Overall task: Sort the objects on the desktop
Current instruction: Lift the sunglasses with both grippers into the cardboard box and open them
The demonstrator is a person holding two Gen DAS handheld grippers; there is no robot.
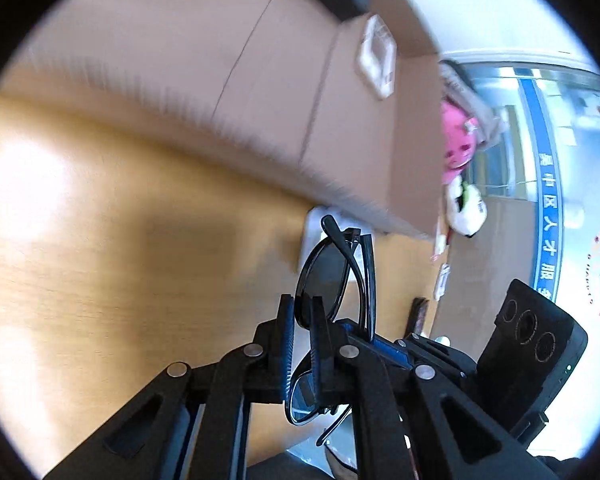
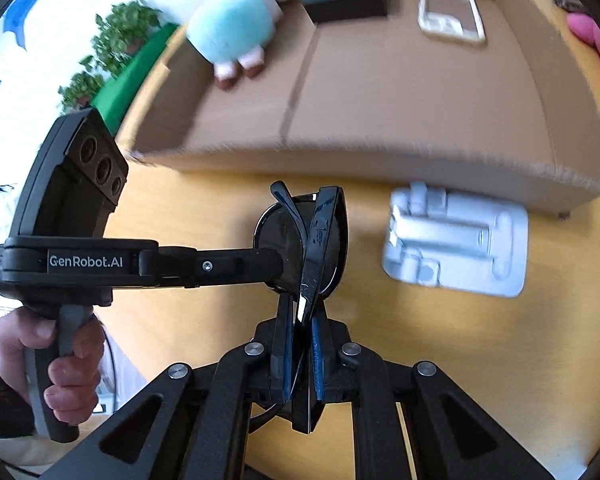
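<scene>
Both claws are clamped on one folded pair of black sunglasses (image 2: 312, 240): the right claw (image 2: 300, 344) pinches one end, the left claw (image 1: 302, 320) the other, holding it above the wooden tabletop (image 2: 204, 216), near an open cardboard box (image 2: 380, 120) and a white moulded tray (image 2: 456, 240).

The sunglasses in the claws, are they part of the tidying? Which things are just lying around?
Part of the job:
- sunglasses, gripped by left claw and right claw
- cardboard box

Just lying about:
- white moulded tray
- potted plants
</scene>
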